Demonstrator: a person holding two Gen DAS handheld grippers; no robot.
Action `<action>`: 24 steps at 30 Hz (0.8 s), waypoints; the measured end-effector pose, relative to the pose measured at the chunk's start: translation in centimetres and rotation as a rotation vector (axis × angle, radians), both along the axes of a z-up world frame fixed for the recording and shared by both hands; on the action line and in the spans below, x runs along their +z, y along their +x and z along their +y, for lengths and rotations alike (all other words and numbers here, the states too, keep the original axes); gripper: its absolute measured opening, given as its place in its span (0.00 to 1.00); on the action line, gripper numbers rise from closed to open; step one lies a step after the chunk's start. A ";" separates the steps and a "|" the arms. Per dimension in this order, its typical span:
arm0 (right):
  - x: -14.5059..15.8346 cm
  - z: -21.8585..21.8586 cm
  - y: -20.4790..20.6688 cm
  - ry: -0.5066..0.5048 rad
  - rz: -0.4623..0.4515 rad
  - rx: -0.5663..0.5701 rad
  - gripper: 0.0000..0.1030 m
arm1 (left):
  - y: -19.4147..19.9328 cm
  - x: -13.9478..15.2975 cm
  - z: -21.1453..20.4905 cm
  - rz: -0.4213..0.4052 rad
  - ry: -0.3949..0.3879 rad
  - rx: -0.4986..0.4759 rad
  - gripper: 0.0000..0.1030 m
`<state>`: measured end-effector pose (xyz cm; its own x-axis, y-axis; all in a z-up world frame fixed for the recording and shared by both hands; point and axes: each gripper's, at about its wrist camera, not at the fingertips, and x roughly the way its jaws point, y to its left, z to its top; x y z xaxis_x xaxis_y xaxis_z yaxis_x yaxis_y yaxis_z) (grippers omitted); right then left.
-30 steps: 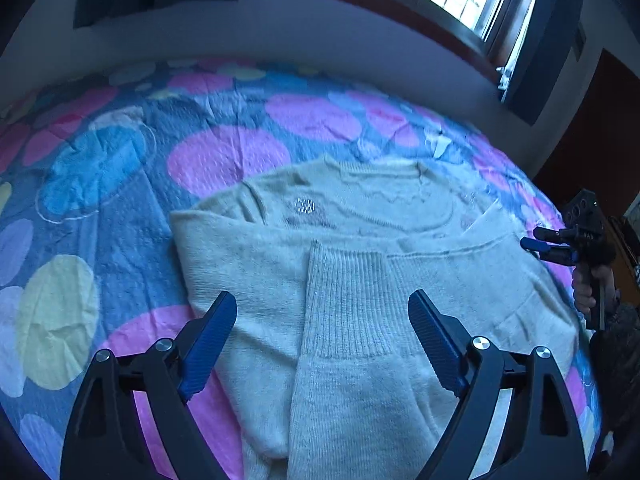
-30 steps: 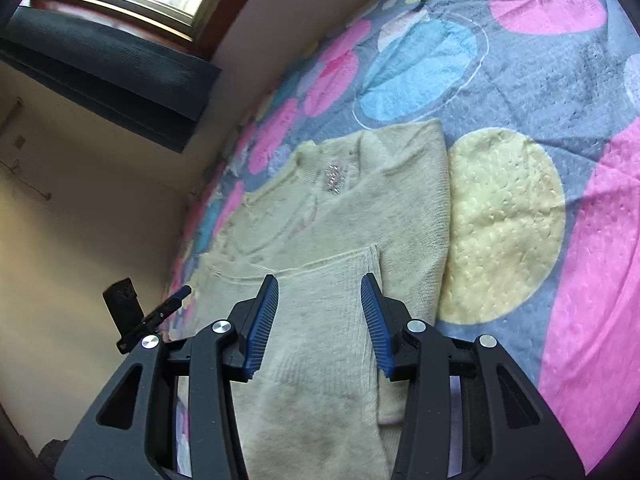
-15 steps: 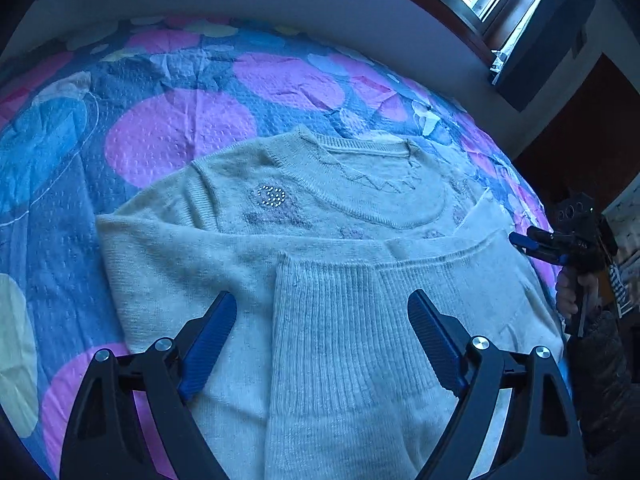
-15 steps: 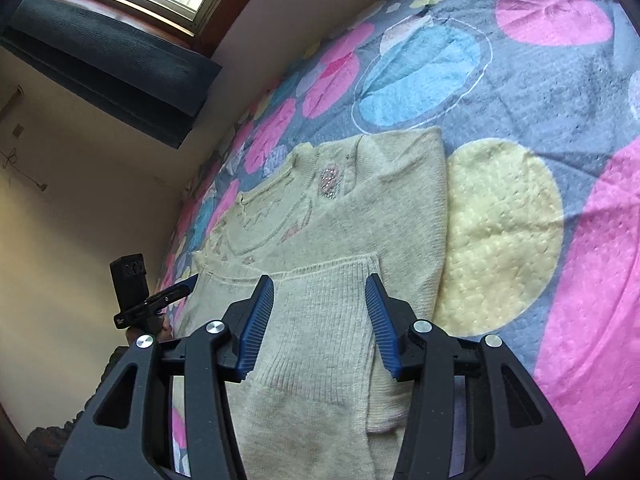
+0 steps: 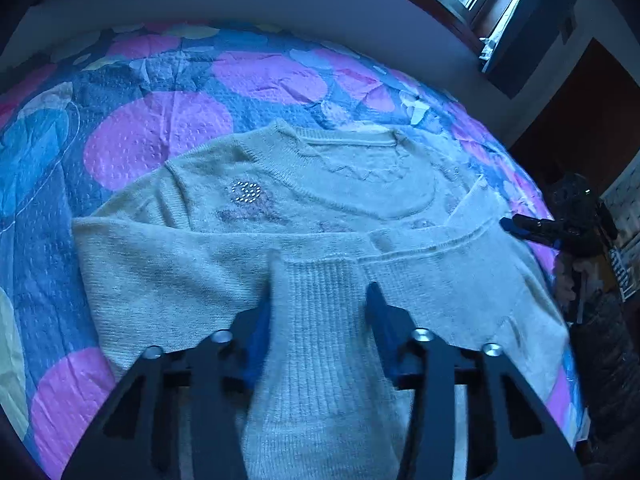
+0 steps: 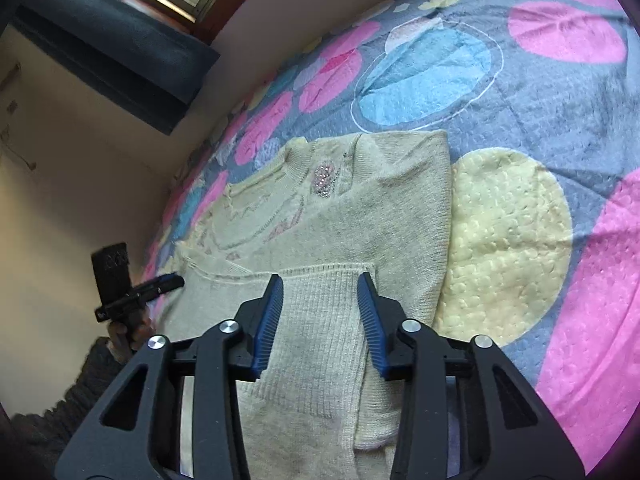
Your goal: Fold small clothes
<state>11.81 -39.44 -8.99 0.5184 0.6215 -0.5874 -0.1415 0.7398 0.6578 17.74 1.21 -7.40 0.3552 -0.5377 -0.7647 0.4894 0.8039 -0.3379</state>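
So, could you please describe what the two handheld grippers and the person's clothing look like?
Each gripper, left and right, has black angular frames with triangular cutouts, silver round bolts and ribbed blue finger pads. No cables show. The sleeve looks like a dark knit.

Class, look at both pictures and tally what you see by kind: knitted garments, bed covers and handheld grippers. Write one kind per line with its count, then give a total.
sweater: 1
bedspread: 1
handheld grippers: 2, the left gripper and the right gripper
Total: 4
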 end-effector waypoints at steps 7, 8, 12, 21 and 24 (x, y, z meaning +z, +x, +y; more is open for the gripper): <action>-0.5 -1.0 0.3 -0.013 0.031 -0.040 0.33 | 0.0 -0.1 0.1 -0.007 -0.003 0.003 0.42; -0.6 -0.7 0.3 -0.013 0.031 -0.032 0.33 | 0.1 -0.1 0.1 -0.007 -0.007 0.008 0.42; -0.1 0.4 -0.1 -0.091 -0.010 -0.020 0.08 | -0.4 0.0 -0.4 -0.050 0.033 0.015 0.29; 2.8 1.7 -3.4 -0.189 -0.138 -0.059 0.04 | -3.0 2.0 0.5 -0.184 0.057 0.089 0.05; 3.9 2.4 -4.2 -0.207 -0.172 -0.057 0.04 | -3.7 2.7 0.9 -0.213 0.056 0.118 0.05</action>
